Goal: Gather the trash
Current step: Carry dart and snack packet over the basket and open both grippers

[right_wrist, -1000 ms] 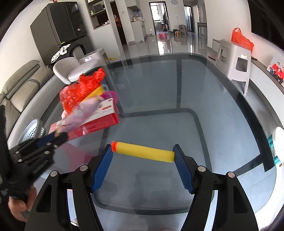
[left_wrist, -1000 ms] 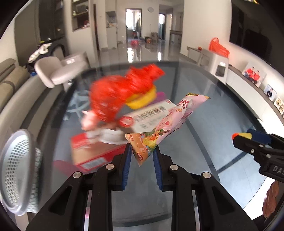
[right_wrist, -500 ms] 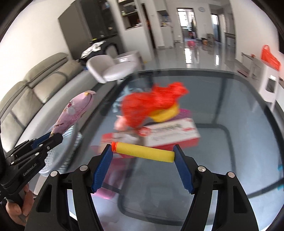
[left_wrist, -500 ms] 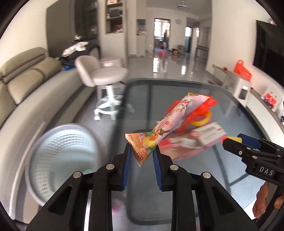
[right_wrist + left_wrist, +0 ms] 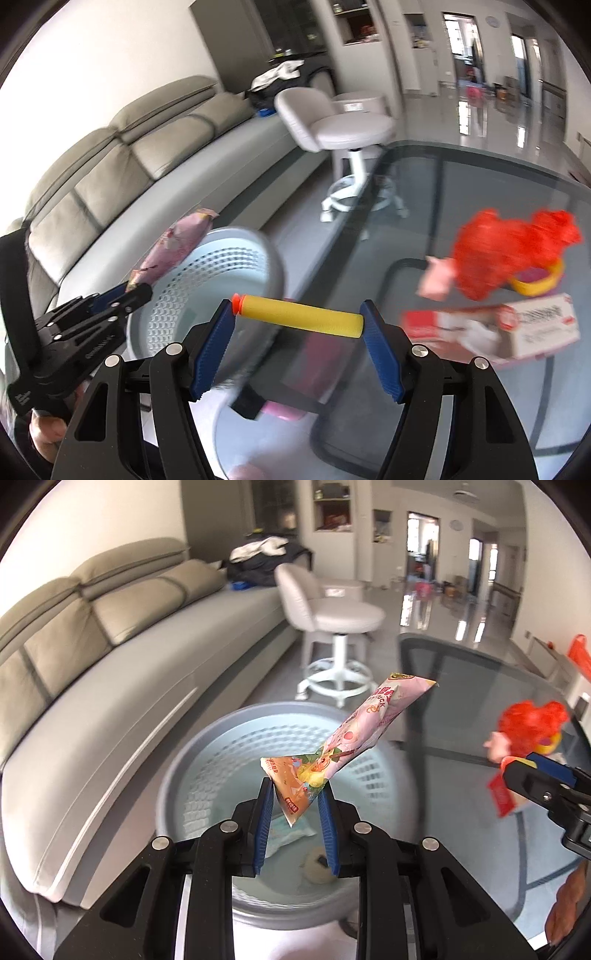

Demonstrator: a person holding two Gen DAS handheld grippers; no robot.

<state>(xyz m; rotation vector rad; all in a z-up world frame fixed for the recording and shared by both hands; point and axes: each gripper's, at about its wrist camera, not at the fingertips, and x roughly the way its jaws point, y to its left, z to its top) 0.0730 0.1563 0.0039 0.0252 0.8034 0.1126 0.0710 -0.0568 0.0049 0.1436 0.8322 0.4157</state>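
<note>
A: What is pinched by the left gripper (image 5: 295,805)?

B: A pink snack wrapper (image 5: 343,746) is clamped by its lower corner between the blue pads (image 5: 263,823), and it is held above the open mouth of the grey perforated waste basket (image 5: 207,746). A crumpled wrapper and a small round scrap are seen at the bottom of the basket.

A: And the right gripper (image 5: 297,321)?

B: A yellow foam dart (image 5: 299,315) with an orange tip is gripped end to end between its widely set fingers, near the basket's rim. A red plastic bag (image 5: 513,251) and a red-and-white box (image 5: 517,332) are seen on the glass table (image 5: 480,192) to the right.
</note>
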